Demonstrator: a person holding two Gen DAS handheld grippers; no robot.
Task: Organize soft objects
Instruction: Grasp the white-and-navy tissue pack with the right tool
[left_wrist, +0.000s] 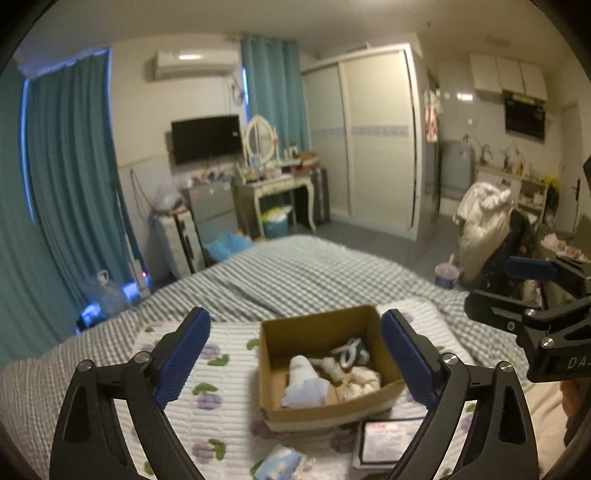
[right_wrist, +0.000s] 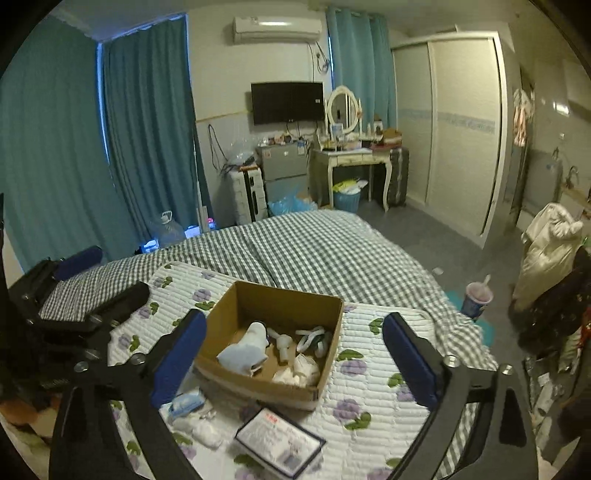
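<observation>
Left gripper (left_wrist: 295, 354): jaws spread wide, nothing between the blue pads, raised above the bed and tilted down toward the box. 
Right gripper (right_wrist: 293, 354): likewise spread wide and empty, tilted down, just right of the left one; its black frame shows at the right edge of the left wrist view.

Near edge of the quilted floral mat (right_wrist: 369, 387): a flat clear packet (right_wrist: 279, 439), a blue-and-white tissue pack (right_wrist: 186, 402), a small white bundle (right_wrist: 208, 432).

Middle of the mat: open cardboard box (right_wrist: 273, 384) holding the soft items, a pale blue cloth (right_wrist: 242, 356), white rolled socks (right_wrist: 297, 369) and a white-and-green piece (right_wrist: 312, 338).

Beyond the mat: checked bedspread (right_wrist: 314, 247), bare to the foot of the bed.

Far: grey floor, dressing table (right_wrist: 351, 158), wardrobe (right_wrist: 458, 125), teal curtains (right_wrist: 147, 122).
</observation>
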